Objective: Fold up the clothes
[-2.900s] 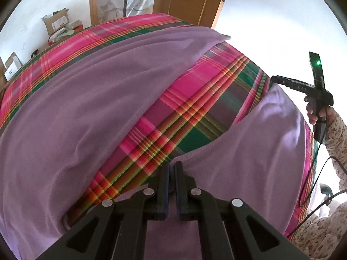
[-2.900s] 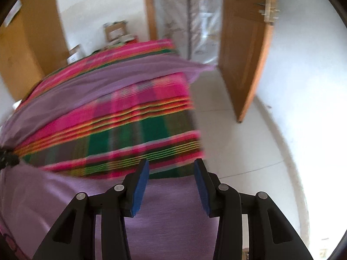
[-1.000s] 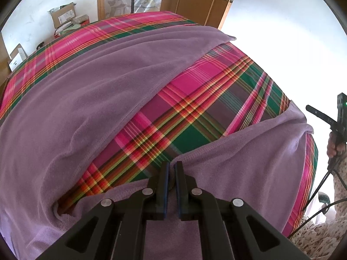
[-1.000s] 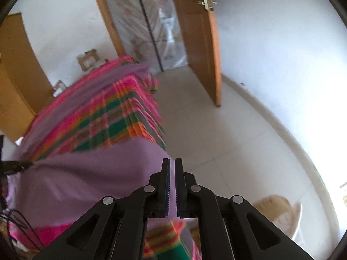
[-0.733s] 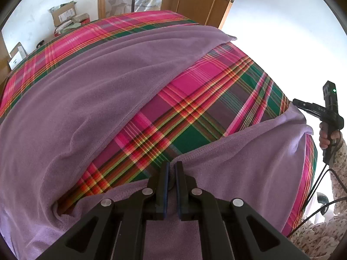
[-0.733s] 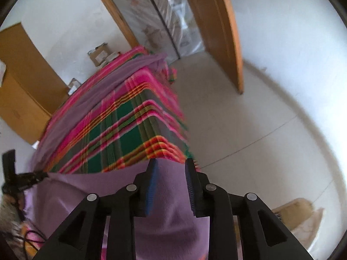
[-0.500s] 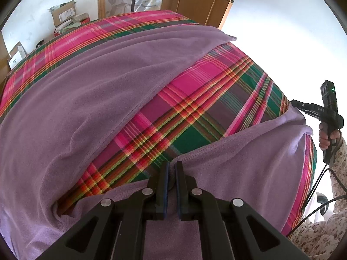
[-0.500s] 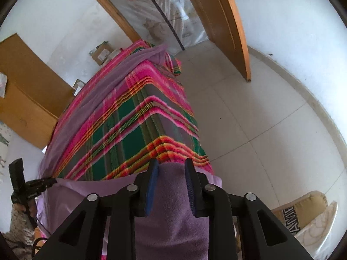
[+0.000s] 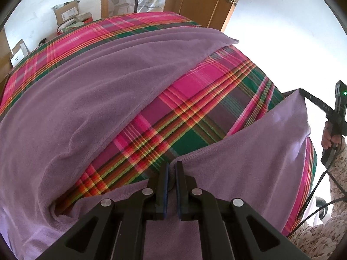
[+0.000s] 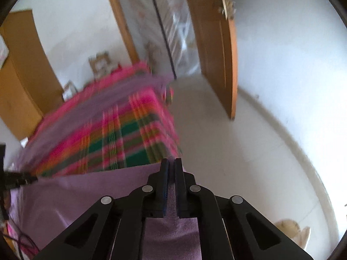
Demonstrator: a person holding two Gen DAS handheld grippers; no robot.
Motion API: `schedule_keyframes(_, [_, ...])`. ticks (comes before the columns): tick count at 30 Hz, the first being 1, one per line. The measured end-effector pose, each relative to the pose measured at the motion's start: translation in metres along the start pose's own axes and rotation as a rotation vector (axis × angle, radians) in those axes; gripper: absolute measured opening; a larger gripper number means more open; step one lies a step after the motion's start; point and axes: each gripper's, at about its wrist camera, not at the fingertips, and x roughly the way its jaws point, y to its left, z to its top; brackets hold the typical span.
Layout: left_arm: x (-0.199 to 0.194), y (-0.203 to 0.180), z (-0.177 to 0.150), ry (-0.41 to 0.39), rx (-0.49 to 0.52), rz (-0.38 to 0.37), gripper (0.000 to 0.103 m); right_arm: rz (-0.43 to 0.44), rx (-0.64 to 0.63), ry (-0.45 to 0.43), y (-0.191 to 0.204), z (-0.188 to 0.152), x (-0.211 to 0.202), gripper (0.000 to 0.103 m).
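Purple cloth (image 9: 271, 151) corner now raised (right claw (image 10: 171, 164)).

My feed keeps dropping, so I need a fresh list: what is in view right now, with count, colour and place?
Purple fleece cloth: one, purple, spread over the bed, near edge lifted.
Plaid bedcover: one, pink, green and orange, on the bed under the cloth.
Wooden door: one, brown, open beyond the bed's far end.
Cardboard boxes: several, brown and white, by the far wall.
Wooden cabinet: one, brown, on the left in the right wrist view.
Floor: pale tiles, right of the bed.
Left tongs: black, shut on the cloth's near edge.
Right tongs: black, shut on the cloth's corner.
Hand: one, gripping the right tongs' handle.
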Motion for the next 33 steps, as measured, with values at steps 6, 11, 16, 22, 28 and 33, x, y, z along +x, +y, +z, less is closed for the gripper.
schedule_keyframes(6, [0.000, 0.002, 0.001, -0.009, -0.022, -0.001, 0.006, -0.019, -0.088, 0.001, 0.017, 0.020, 0.026, 0.005])
schedule_keyframes(11, [0.000, 0.002, 0.001, -0.015, -0.026, 0.005, 0.006, -0.043, -0.098, 0.088, 0.017, 0.021, 0.053, 0.005])
schedule_keyframes(16, [-0.004, 0.007, 0.000, -0.038, -0.062, 0.000, 0.006, -0.057, -0.102, 0.111, 0.017, 0.018, 0.059, 0.005])
schedule_keyframes(22, [-0.001, 0.010, 0.002, -0.040, -0.086, -0.006, 0.006, -0.068, -0.117, 0.122, 0.019, 0.017, 0.062, 0.006])
schedule_keyframes(28, [-0.001, 0.008, 0.002, -0.043, -0.100, -0.003, 0.006, -0.097, -0.112, 0.132, 0.020, 0.015, 0.064, 0.006])
schedule_keyframes(33, [-0.009, 0.008, 0.000, -0.063, -0.112, -0.005, 0.006, -0.103, -0.068, 0.131, 0.013, 0.013, 0.056, 0.006])
